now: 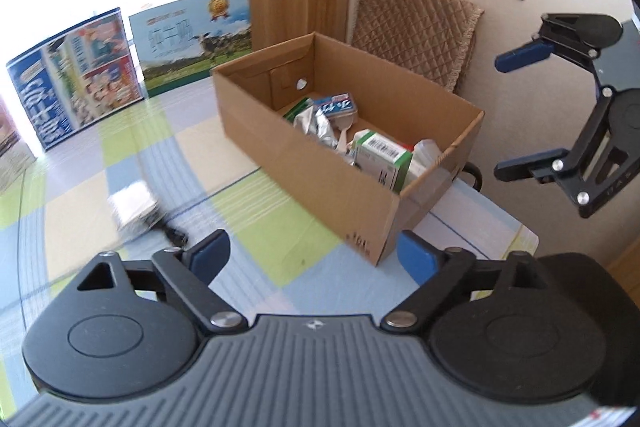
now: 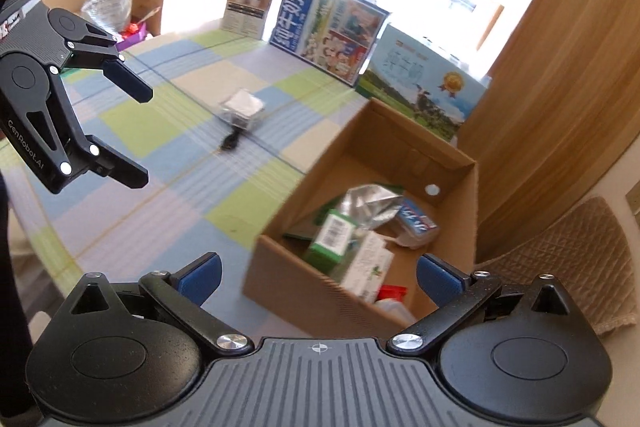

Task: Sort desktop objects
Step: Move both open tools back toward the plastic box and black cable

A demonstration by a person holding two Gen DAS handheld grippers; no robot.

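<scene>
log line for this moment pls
left gripper: jaws open, empty | right gripper: jaws open, empty | cardboard box: holds packets | small white box: on table, outside

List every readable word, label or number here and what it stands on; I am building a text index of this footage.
"GenRobot.AI": white letters on the black left gripper, side plate.
"纯牛奶": large white characters on the blue printed milk carton.
Light blue meadow-picture carton: title too pale to read.
Brown cardboard box: dark corner print too blurred.
Green-and-white barcode packet: print too small.
</scene>
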